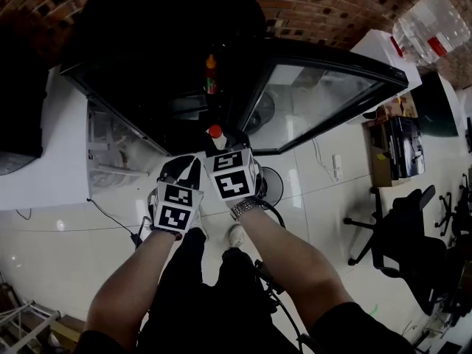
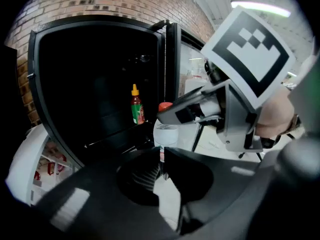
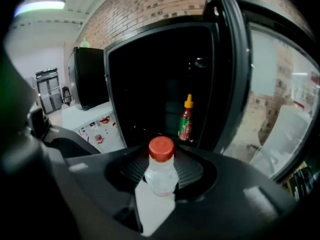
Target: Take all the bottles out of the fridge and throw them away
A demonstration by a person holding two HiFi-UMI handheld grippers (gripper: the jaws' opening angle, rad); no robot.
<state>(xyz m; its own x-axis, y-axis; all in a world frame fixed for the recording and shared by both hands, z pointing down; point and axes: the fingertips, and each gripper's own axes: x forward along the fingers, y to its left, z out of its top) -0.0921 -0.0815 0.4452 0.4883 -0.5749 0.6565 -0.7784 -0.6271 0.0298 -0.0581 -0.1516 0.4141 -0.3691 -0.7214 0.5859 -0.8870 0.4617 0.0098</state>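
1. Left gripper (image 2: 161, 160): in front of the fridge (image 1: 158, 57), outside its open front. Jaws drawn together at the tips, nothing between them.
2. Right gripper (image 3: 162, 178): just beside the left one, also before the fridge opening. Jaws set part-way apart and closed on item 3.
3. Clear bottle (image 3: 161, 170), red cap: upright in the right gripper's jaws, pads against its body, cap above them. Outside the fridge, just short of its threshold.
4. Fridge: black cabinet, dark interior, front open.
5. Sauce bottle (image 3: 186, 119), red with a green label and yellow cap: upright on a shelf inside the fridge, near the hinge side.
6. Glass door (image 1: 317, 98): swung wide open, to the fridge's right.
7. Brick wall (image 1: 324, 6): behind the fridge.
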